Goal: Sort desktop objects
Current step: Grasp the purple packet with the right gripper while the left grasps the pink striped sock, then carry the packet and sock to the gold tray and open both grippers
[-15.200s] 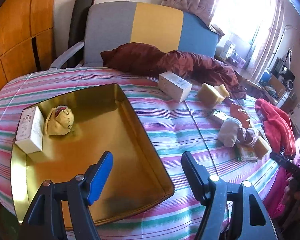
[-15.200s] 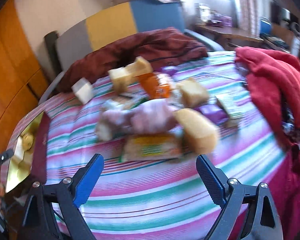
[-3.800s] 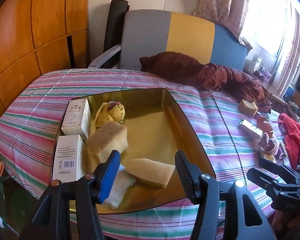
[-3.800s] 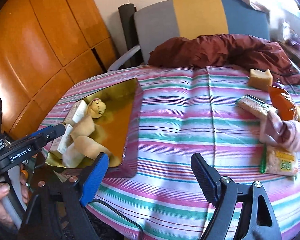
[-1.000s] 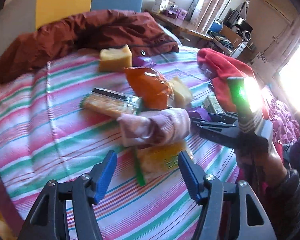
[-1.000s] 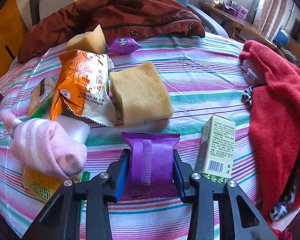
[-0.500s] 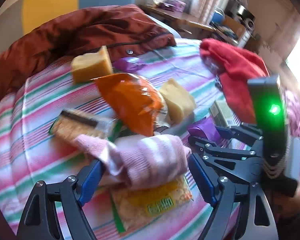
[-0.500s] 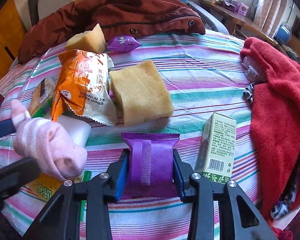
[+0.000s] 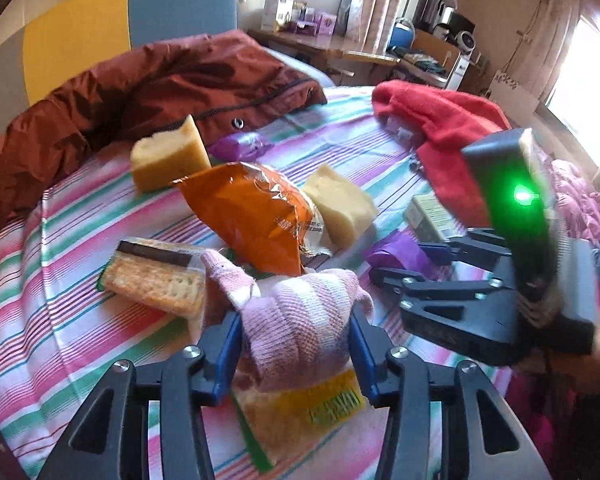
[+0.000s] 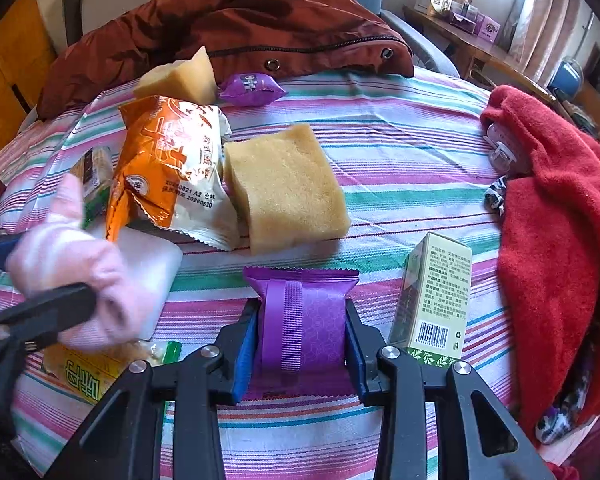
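My left gripper (image 9: 294,344) is shut on a pink striped sock (image 9: 300,332), which also shows in the right wrist view (image 10: 72,264). My right gripper (image 10: 302,336) is shut on a purple snack packet (image 10: 304,316) lying on the striped cloth; this gripper (image 9: 396,268) also shows in the left wrist view. Around them lie an orange snack bag (image 10: 168,172), a yellow sponge block (image 10: 284,188), a second sponge (image 10: 180,76), a small purple packet (image 10: 252,84), a cracker pack (image 9: 156,276) and a yellow-green packet (image 9: 300,412).
A green-white carton (image 10: 436,300) stands just right of my right gripper. A red towel (image 10: 556,208) lies at the right edge. A dark red jacket (image 10: 220,24) lies at the back against a chair. A white block (image 10: 152,268) sits under the sock.
My left gripper moved in from the gold tray to the pile and closed on the pink sock, now lifting it. My right gripper stays shut on the purple packet.
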A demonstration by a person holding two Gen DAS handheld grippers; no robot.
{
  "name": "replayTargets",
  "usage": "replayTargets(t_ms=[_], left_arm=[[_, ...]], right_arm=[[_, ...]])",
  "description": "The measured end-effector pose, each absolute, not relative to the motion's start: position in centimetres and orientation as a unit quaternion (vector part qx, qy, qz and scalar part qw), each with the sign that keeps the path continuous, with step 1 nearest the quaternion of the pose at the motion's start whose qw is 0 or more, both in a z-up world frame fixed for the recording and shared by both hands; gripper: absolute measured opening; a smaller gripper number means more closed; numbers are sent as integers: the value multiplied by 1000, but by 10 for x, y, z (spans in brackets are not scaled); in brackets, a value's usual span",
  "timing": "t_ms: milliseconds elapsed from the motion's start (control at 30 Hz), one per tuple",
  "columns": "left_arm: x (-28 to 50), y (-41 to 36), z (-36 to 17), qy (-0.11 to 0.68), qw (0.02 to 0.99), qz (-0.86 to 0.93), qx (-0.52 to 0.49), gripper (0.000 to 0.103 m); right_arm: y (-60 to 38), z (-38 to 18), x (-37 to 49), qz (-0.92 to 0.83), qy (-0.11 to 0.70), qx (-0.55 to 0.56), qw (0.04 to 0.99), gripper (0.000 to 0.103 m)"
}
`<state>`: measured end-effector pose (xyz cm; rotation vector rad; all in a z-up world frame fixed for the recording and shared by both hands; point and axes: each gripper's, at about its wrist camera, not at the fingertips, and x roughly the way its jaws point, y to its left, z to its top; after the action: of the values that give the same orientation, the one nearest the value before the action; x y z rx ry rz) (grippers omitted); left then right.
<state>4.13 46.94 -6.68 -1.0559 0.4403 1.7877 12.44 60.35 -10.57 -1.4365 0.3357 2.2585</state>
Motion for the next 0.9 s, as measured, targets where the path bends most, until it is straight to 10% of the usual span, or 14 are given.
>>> replayTargets(t_ms=[900], left_arm=[[8,274,-12,73,369,831,-409,49]], right_arm=[[531,-41,121,893,123,-415,124,38]])
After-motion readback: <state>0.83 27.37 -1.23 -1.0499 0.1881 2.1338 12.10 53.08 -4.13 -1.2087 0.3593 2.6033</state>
